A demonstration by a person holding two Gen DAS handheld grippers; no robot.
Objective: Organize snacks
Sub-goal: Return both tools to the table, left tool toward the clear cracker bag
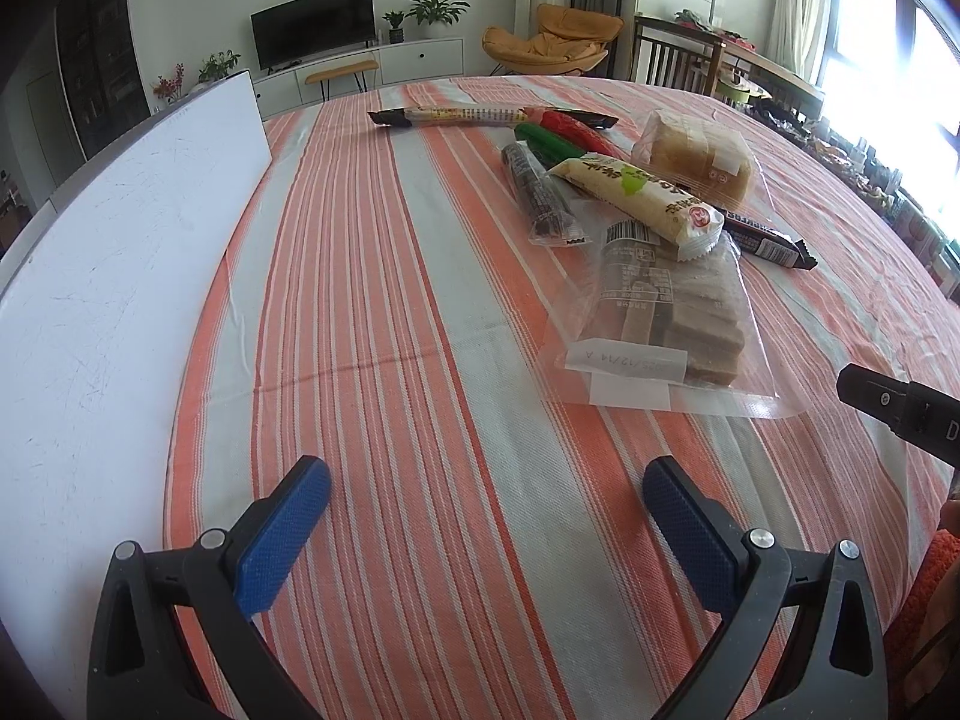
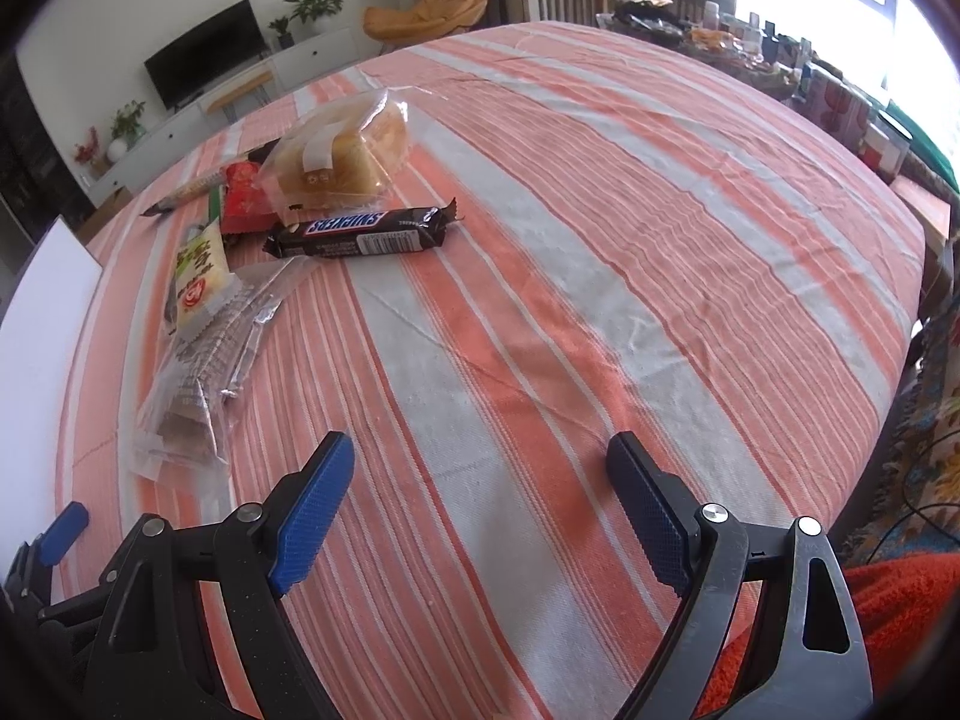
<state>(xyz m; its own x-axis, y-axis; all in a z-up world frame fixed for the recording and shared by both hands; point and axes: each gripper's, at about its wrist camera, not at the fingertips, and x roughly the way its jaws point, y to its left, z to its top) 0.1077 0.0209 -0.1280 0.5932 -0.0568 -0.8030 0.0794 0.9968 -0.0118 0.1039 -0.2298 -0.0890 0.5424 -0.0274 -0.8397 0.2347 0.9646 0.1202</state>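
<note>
A pile of snacks lies on the striped tablecloth (image 1: 384,312). Nearest me is a clear bag of brown cake slices (image 1: 666,312), under a cream wrapped roll (image 1: 642,198). A Snickers bar (image 2: 360,234) lies beside a clear bag of yellow cake (image 2: 336,162). Farther back are a dark wrapped bar (image 1: 540,192), green (image 1: 549,144) and red (image 1: 576,129) packets and a long thin stick pack (image 1: 462,116). My left gripper (image 1: 486,480) stands open over bare cloth, well short of the pile. My right gripper (image 2: 480,468) is open too, empty, right of the snacks.
A white board (image 1: 120,228) lies flat along the left side of the table. The other gripper's black body (image 1: 900,408) shows at the right edge of the left wrist view. Orange fabric (image 2: 900,600) sits at the lower right. A cluttered sideboard (image 2: 750,42) stands beyond the table.
</note>
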